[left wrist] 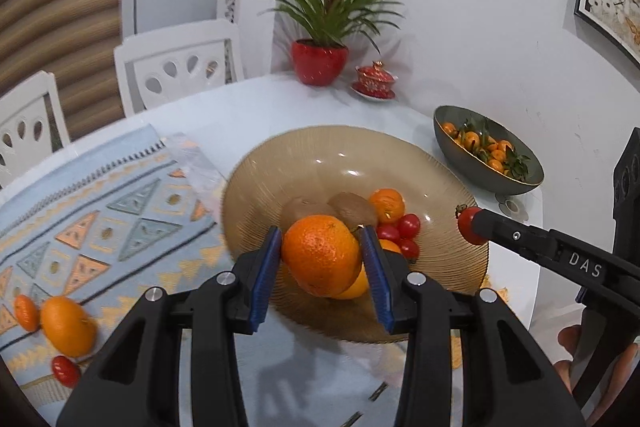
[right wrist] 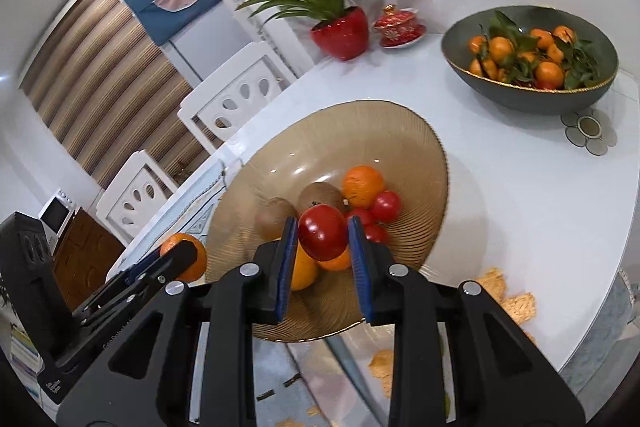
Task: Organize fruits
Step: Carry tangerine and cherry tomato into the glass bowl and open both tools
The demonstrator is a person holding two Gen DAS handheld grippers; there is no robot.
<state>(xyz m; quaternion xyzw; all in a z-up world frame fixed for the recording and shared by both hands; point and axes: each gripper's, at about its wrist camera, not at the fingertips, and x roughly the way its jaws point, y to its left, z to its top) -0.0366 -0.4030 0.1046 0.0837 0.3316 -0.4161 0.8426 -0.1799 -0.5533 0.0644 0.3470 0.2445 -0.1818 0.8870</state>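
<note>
Gripping an orange [left wrist: 322, 253], left gripper [left wrist: 322, 259] overhangs amber bowl [left wrist: 320, 151].

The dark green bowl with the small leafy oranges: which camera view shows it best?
The right wrist view shows the dark green bowl best: it is large and sharp there, with its gold rim, the small oranges and their leaves clear. The left wrist view shows the same bowl smaller, near the right edge, its fruit harder to tell apart.
</note>
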